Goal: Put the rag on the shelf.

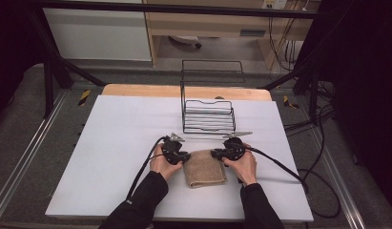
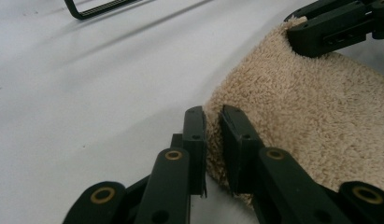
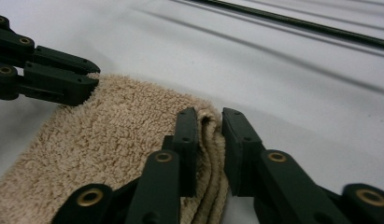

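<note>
Beige folded towel (image 1: pixel 204 168) lies mid-tabletop (image 1: pixel 112 143) before wire rack (image 1: pixel 208 116), left tongs (image 2: pixel 212 140) and right tongs (image 3: pixel 209 140) each clenched on an opposite edge; thin bite may slip, unfolding layers.

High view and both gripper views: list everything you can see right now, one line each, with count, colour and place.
towel: one, tan, folded, on the near middle of the table between the two grippers.
wire rack: one, black, upright on the table beyond the towel.
wire frame: one, black, on the floor beyond the table's far edge.
table: one, white top with a bare wooden strip along the far edge.
cables: two, black, one trailing from each gripper across the table.
hands: two, with black sleeves, entering from the near edge.
left gripper: one, black, jaws closed on the towel's left edge.
right gripper: one, black, jaws closed on the towel's folded right edge.
</note>
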Motion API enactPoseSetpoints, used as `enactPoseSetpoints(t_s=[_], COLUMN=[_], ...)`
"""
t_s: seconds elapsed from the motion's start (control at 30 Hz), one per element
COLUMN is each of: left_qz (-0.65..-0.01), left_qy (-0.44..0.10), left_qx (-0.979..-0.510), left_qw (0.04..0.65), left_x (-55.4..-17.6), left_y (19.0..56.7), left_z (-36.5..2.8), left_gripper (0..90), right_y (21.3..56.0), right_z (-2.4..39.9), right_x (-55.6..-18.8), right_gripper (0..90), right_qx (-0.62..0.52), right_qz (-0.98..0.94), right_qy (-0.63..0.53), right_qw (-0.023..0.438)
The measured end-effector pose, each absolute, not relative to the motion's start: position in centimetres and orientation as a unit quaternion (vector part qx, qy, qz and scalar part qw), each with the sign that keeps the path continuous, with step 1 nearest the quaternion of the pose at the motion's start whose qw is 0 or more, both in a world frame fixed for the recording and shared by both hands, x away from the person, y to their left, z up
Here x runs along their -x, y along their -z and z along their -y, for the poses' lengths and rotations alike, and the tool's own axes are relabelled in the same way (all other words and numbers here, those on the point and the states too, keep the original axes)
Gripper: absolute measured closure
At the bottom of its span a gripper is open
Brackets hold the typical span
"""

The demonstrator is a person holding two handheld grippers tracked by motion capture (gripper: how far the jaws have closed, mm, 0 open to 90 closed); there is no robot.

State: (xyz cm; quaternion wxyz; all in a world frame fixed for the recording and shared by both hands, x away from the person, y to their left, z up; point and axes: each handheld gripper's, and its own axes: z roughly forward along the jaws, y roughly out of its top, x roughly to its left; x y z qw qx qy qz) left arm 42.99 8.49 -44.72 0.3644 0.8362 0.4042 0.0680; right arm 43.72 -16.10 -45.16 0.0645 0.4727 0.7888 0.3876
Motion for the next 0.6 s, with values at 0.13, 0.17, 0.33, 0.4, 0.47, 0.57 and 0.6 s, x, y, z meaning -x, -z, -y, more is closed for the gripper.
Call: enactPoseSetpoints(t_s=[0.13, 0.17, 0.33, 0.4, 0.47, 0.57, 0.6], left_qz=[-0.400, -0.402, -0.408, -0.407, -0.406, -0.404, -0.404], left_qy=[-0.066, -0.064, -0.058, -0.057, -0.058, -0.056, -0.055], left_qx=[-0.837, -0.836, -0.831, -0.828, -0.824, -0.818, -0.816], left_qw=[0.369, 0.369, 0.374, 0.381, 0.391, 0.406, 0.411], left_x=[-43.0, -43.1, -43.1, -43.0, -42.8, -42.6, -42.5], left_y=[44.8, 44.7, 44.6, 44.4, 44.1, 43.5, 43.3], left_z=[-8.6, -8.6, -8.7, -8.8, -9.0, -9.3, -9.4], left_gripper=[79.7, 80.5, 84.5, 84.9, 85.1, 85.2, 85.2], right_y=[45.0, 45.0, 44.9, 44.7, 44.3, 43.6, 43.4], right_z=[16.1, 16.1, 16.2, 16.3, 16.4, 16.7, 16.8], right_x=[-43.8, -43.8, -43.7, -43.6, -43.3, -42.8, -42.7], right_gripper=[81.8, 82.2, 83.7, 83.9, 83.9, 83.9, 83.8], right_qx=[-0.488, -0.487, -0.484, -0.481, -0.478, -0.476, -0.475], right_qz=[-0.782, -0.782, -0.783, -0.783, -0.782, -0.777, -0.774], right_qy=[-0.385, -0.385, -0.387, -0.389, -0.396, -0.409, -0.414], right_qw=[0.049, 0.049, 0.051, 0.053, 0.056, 0.059, 0.060])
